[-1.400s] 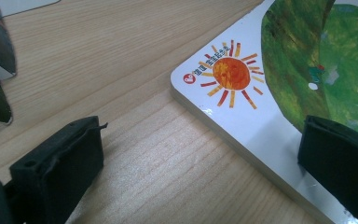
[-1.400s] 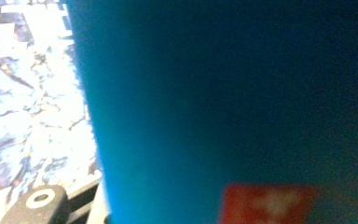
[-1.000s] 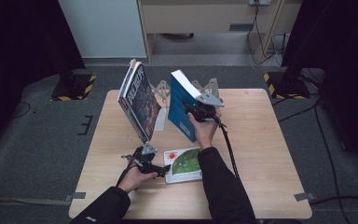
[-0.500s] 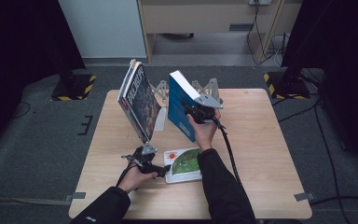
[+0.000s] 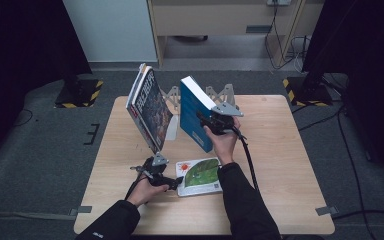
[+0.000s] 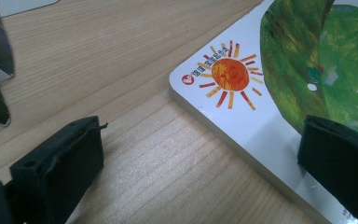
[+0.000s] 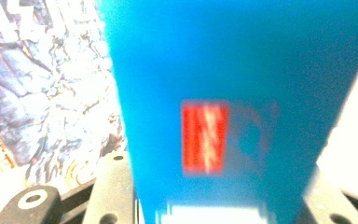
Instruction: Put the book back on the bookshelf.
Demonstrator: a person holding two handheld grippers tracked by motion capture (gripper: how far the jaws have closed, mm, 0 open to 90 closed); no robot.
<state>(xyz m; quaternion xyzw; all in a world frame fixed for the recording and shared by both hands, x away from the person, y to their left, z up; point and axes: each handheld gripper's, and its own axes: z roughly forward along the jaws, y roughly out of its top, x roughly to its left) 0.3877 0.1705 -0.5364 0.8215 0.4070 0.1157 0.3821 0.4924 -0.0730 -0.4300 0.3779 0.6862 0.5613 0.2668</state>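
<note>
A blue book (image 5: 192, 112) stands tilted on the table, spine toward me. My right gripper (image 5: 207, 120) is shut on that spine, and its jaws have just eased open a little with the book still between them. In the right gripper view the blue book (image 7: 242, 93) is close and blurred, with a red label on it. A dark-covered book (image 5: 150, 107) leans to the left of it. A picture book (image 5: 200, 175) with a sun and a green leaf lies flat near the front. My left gripper (image 5: 177, 181) rests open at its left corner (image 6: 203, 140), one jaw over the wood and one over the picture book (image 6: 284, 84).
The wooden table (image 5: 280, 150) has a metal book stand (image 5: 222, 92) at its back, behind the upright books. The dark-covered book (image 7: 42, 93) shows left of the blue one. Weighted stand feet with yellow stripes (image 5: 305, 92) sit on the floor beyond the table.
The right hand has sunk a touch along the blue book. The left hand and the other two books have kept still.
</note>
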